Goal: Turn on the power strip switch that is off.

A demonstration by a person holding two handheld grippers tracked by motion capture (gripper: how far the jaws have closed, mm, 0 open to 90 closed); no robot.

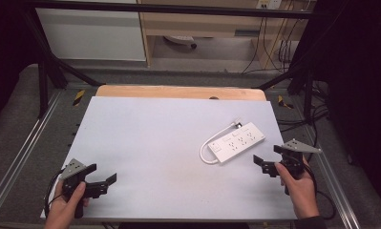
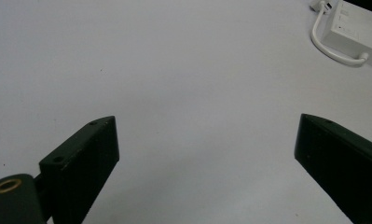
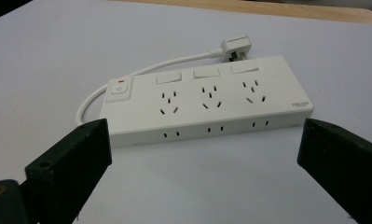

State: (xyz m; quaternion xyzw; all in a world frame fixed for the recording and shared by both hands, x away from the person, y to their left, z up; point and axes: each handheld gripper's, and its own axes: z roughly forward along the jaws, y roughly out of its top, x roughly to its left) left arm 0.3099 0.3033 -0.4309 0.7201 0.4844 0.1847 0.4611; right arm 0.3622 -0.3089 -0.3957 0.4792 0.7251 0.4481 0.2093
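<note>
Pale grey-white board covers the bench (image 1: 145,143), with a strip of bare wood showing along its far edge and dark floor and cabinets beyond. On the right half of the board, nearer the right edge than the middle, lies a white plastic power strip (image 1: 236,142) with three socket groups and a switch, flat and face up. Its short white cable (image 3: 127,79) loops round the switch end and along the far side to a white plug (image 3: 236,47) that rests by the far long side.

The right gripper (image 1: 269,159) hovers just beside the strip's near end, jaws wide apart and empty, looking at its long side. The left gripper (image 1: 103,180) waits near the near-left corner, well apart from the strip, jaws also spread, holding nothing.

This looks like the approach, before any grasp. Next, the right gripper would likely need to close in on the strip.
</note>
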